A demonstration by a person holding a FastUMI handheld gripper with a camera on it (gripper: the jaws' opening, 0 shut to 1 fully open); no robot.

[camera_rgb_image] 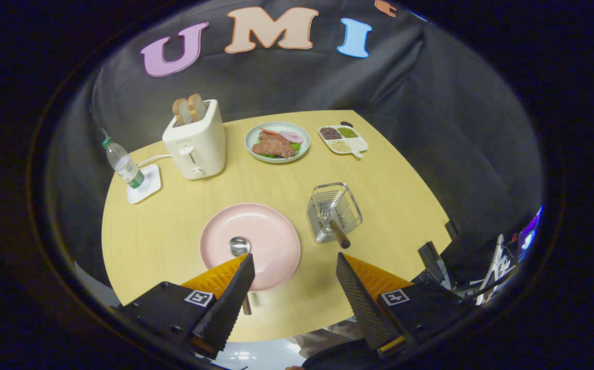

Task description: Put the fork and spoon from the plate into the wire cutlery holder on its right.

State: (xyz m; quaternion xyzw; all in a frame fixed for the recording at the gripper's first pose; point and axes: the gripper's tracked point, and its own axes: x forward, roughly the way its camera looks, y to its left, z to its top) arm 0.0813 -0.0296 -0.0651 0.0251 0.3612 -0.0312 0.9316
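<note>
Your gripper [295,280] hangs above the near edge of the table [173,205], fingers spread wide with nothing between them. The fork [337,229] already stands in the wire cutlery holder [334,211], wooden handle leaning out toward you. That leaves the spoon [239,249]: its bowl lies on the pink plate [266,236], and its handle runs back under your left finger [232,293] and pokes out past the plate's near rim.

Here's the risk, as I read it. The spoon lies flat on a smooth plate, so if you close on it off-centre it may skid or pivot away. Press down too hard and the plate could tip or slide. At the holder, the fork's slanting handle crowds the opening, and a spoon coming in low might knock it or shove the light holder along the table.
</note>
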